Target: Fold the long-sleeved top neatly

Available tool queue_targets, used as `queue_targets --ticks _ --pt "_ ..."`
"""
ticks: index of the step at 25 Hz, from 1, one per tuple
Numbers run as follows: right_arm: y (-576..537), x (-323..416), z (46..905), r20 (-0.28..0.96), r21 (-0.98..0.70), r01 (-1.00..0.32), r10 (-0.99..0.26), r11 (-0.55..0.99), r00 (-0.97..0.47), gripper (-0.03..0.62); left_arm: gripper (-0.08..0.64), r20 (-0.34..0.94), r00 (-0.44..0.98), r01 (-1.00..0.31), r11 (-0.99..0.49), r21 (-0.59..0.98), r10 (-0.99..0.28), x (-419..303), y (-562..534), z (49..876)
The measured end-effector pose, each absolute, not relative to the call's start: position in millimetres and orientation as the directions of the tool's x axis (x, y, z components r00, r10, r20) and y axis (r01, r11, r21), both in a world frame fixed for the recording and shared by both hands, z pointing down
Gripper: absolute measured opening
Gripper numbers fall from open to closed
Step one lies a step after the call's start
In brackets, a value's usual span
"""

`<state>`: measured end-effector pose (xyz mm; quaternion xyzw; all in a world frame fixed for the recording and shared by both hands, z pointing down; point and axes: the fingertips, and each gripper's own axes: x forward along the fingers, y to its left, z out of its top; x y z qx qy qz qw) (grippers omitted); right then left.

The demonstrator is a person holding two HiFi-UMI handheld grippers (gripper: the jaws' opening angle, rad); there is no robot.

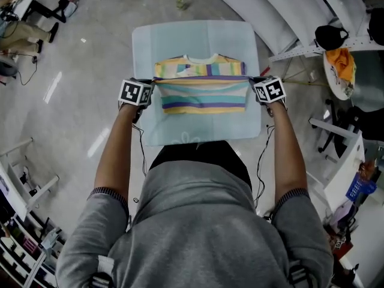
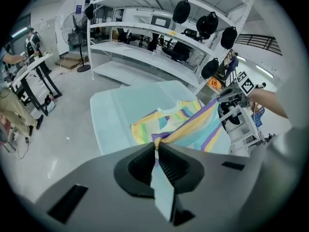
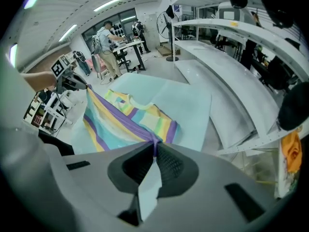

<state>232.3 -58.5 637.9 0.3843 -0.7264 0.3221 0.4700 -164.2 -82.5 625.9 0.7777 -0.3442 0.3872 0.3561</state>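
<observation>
The left gripper (image 2: 157, 146) is clamped on one end of the striped long-sleeved top (image 1: 204, 92), along its raised fold. The right gripper (image 3: 154, 149) pinches the other end. The top sits mid-desk (image 1: 198, 35). Its long axis runs across the desk, and its collar points toward the white shelving (image 1: 270, 5) beyond the desk. Grey floor (image 1: 90, 59) surrounds the desk.

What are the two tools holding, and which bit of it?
The striped top. The left tool pinches the left end of its raised purple edge, the right tool the right end.
</observation>
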Motion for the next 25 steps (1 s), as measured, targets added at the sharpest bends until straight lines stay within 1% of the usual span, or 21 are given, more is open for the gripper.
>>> queue_targets --ticks 4,10,15,17,21,23,25 --pt "-91 229 650 0.93 -0.113 -0.856 -0.249 0.505 -0.27 0.032 0.034 0.859 0.443 -0.816 -0.513 0.267 -0.257 -166 -114 636" --pt "-130 235 681 0.937 -0.156 -0.838 -0.191 0.523 -0.293 0.036 0.035 0.89 0.394 -0.842 -0.478 0.25 -0.228 -162 -144 666" --pt "-155 233 704 0.948 -0.163 -0.825 -0.146 0.542 -0.284 0.057 0.038 0.911 0.36 -0.857 -0.456 0.238 -0.202 -165 -163 693" --pt "-164 232 709 0.952 -0.16 -0.822 -0.136 0.546 -0.275 0.076 0.049 0.918 0.33 -0.874 -0.438 0.209 -0.22 -172 -172 698" --pt "-183 240 713 0.959 -0.122 -0.827 -0.151 0.549 -0.242 0.115 0.055 0.923 0.23 -0.922 -0.371 0.106 -0.308 -199 -197 699" --pt "-192 247 711 0.959 -0.106 -0.827 -0.162 0.552 -0.231 0.145 0.055 0.914 0.23 -0.924 -0.371 0.097 -0.334 -204 -204 694" --pt "-199 253 707 0.959 -0.091 -0.82 -0.173 0.565 -0.226 0.182 0.055 0.891 0.278 -0.9 -0.422 0.111 -0.359 -196 -210 685"
